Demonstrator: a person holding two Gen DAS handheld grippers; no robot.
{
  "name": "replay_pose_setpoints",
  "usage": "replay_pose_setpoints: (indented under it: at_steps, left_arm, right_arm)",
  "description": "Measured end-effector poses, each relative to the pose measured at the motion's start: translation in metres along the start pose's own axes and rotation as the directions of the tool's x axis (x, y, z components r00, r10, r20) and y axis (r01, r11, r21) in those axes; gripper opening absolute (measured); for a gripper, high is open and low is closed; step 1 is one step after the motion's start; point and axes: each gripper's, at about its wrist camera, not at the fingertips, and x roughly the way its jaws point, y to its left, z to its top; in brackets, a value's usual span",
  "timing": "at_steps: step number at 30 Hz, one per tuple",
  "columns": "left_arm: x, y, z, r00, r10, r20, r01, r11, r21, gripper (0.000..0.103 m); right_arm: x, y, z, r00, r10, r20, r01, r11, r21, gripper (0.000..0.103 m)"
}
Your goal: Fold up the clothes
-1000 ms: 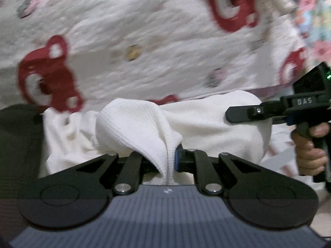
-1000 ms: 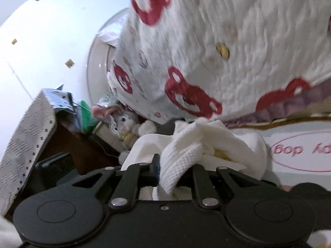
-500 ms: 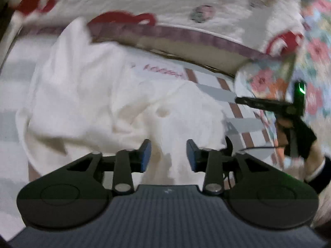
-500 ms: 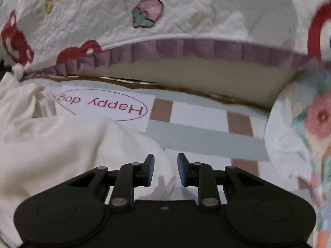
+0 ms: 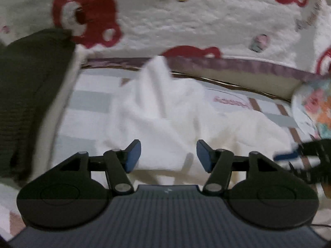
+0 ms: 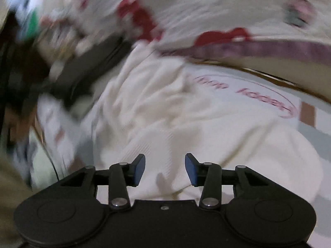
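A crumpled white waffle-knit garment (image 5: 165, 111) lies loose on the checked bed sheet (image 5: 91, 101). In the right wrist view the same white garment (image 6: 157, 111) spreads below the pink printed oval. My left gripper (image 5: 168, 156) hovers just above the cloth with its jaws opening and nothing pinched between the blue pads. My right gripper (image 6: 164, 169) is also over the garment, jaws opening, pads clear of the fabric. In the left wrist view the right gripper (image 5: 298, 155) shows blurred at the right edge.
A quilt with red bear prints (image 5: 186, 16) and a purple frill rises behind the sheet. A dark garment (image 5: 31, 95) lies at the left, also dark and blurred as a dark garment (image 6: 89, 70) in the right view. A floral cloth (image 5: 314, 107) sits at the right.
Both grippers held the white garment a second ago and have let it go; it has dropped onto the sheet. Both jaws have widened and both grippers have sunk toward the cloth.
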Motion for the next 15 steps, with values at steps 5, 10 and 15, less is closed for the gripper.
replay_pose_setpoints:
  at_steps: [5, 10, 15]
  left_arm:
    - [0.015, 0.015, -0.014, 0.998, -0.005, -0.068, 0.002, 0.999, -0.042, 0.059]
    - [0.025, 0.016, -0.019, 0.996, -0.023, -0.091, 0.018, 0.998, -0.063, 0.059]
    - [0.021, 0.007, -0.015, 0.996, -0.037, -0.076, 0.036, 0.999, -0.022, 0.059]
  right_arm:
    - [0.014, 0.031, -0.016, 0.990, -0.002, -0.143, -0.027, 0.980, -0.198, 0.059]
    - [0.027, 0.038, -0.032, 0.967, -0.069, -0.245, -0.010, 0.952, -0.306, 0.065]
    - [0.041, 0.039, -0.047, 0.934, -0.105, -0.342, -0.002, 0.954, -0.300, 0.067]
